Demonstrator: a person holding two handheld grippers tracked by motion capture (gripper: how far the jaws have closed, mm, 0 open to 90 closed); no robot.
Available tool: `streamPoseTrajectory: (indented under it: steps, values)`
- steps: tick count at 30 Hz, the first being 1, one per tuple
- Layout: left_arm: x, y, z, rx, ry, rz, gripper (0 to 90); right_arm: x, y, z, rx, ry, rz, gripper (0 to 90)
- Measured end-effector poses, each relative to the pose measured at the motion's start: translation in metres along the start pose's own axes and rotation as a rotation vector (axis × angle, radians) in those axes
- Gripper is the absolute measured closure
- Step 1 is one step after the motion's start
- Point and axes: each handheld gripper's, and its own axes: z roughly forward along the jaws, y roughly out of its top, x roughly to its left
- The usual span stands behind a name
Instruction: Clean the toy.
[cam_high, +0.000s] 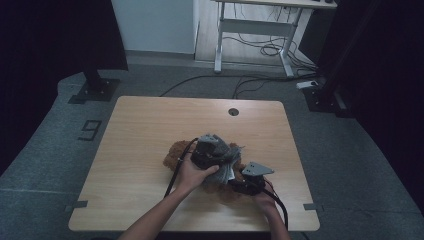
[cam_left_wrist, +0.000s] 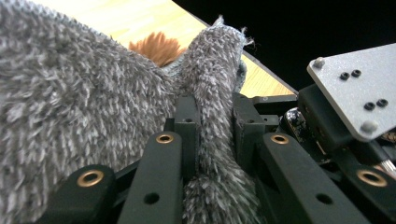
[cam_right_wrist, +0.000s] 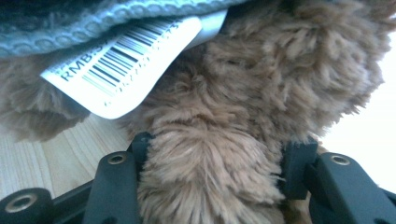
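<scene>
Pale wooden bench (cam_high: 140, 150) carries the work, with grey floor and a desk frame well beyond it. Nearest the person, the right tongs (cam_right_wrist: 212, 182) stand partly apart around a thick fold of the shaggy brown plush fabric (cam_right_wrist: 243, 107), the fur bulging between the jaws and touching both, so I read them as clamped on it; in the high view these right tongs (cam_high: 248, 182) sit at the near right edge of the heap. A white barcode label (cam_right_wrist: 126, 60) hangs just above that fold, from the stitched hem of the grey cloth. Slightly farther on, the left tongs (cam_left_wrist: 217, 126) are pinched together on a thin ridge of the fluffy grey microfibre towel (cam_left_wrist: 84, 107), which drapes over them and lies on top of the brown plush at the middle of the bench; from above, the left tongs (cam_high: 207, 152) are half buried in the grey towel (cam_high: 227, 155). Both pieces look light, soft and limp (they will sag and fold, not slide), so nothing here is fragile, though the long pile may slip out of a shallow pinch. An edge or corner, taken deep between the jaws, seems the surest hold; the hem near the label offers a firmer line than the loose fur.
</scene>
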Motion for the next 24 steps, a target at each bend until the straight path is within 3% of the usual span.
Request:
streamPoseTrajectory:
  steps: [4, 6, 11, 15, 17, 24]
  values:
    - [0.011, -0.01, -0.018, -0.021, 0.034, -0.005, 77.6, 0.0, -0.001, 0.0, -0.005, -0.001, 0.008, 47.7]
    - [0.017, -0.015, -0.027, -0.039, 0.072, -0.005, 78.1, 0.0, -0.002, 0.0, -0.008, 0.001, 0.023, 47.9]
    - [0.043, -0.031, -0.055, -0.064, 0.145, -0.038, 79.1, -0.001, -0.004, 0.0, -0.013, 0.007, 0.045, 48.0]
    - [0.068, -0.046, -0.079, -0.098, 0.143, -0.103, 79.5, -0.002, -0.006, 0.0, -0.022, 0.015, 0.055, 48.0]
    - [0.071, -0.049, -0.088, -0.111, 0.16, -0.101, 79.5, -0.001, -0.006, 0.0, -0.024, 0.014, 0.06, 48.1]
    - [0.088, -0.061, -0.116, -0.117, 0.291, -0.099, 79.5, -0.002, -0.007, 0.0, -0.029, 0.019, 0.076, 48.2]
